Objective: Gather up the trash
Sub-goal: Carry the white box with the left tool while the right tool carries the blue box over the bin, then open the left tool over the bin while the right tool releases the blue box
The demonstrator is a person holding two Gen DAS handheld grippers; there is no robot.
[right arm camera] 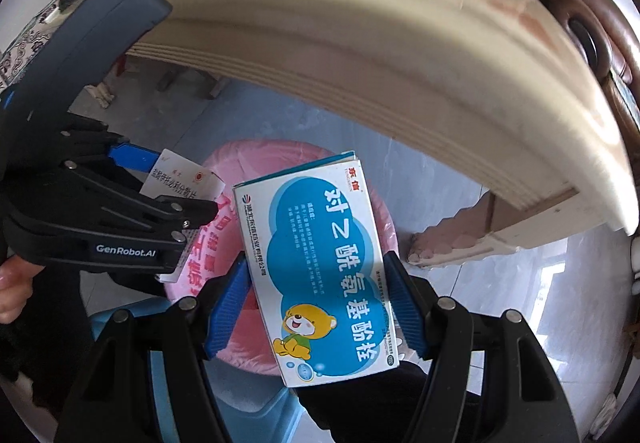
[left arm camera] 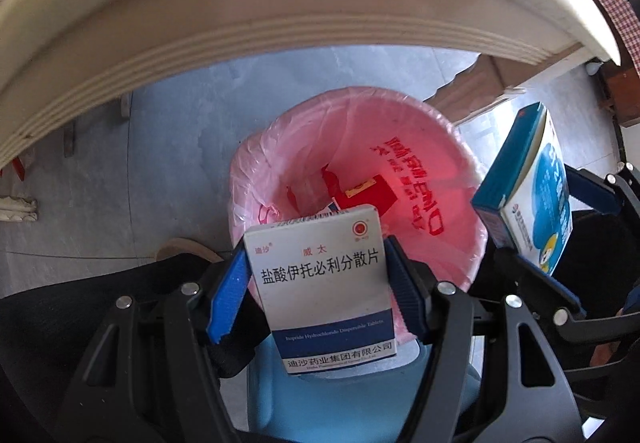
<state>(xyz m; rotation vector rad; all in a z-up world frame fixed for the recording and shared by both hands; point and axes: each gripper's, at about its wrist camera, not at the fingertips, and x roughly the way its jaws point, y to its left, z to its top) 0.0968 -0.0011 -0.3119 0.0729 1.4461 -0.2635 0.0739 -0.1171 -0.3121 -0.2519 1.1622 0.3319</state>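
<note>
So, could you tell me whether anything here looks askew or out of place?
Nothing stands out: both medicine boxes, white and blue, sit gripped over the pink-lined bin, which already holds red packaging.

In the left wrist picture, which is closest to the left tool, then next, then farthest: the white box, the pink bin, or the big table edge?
1. White box: clamped in the left tool.
2. Pink bin: just below and beyond, on the floor.
3. Table edge: farthest, arching across the top.
</note>
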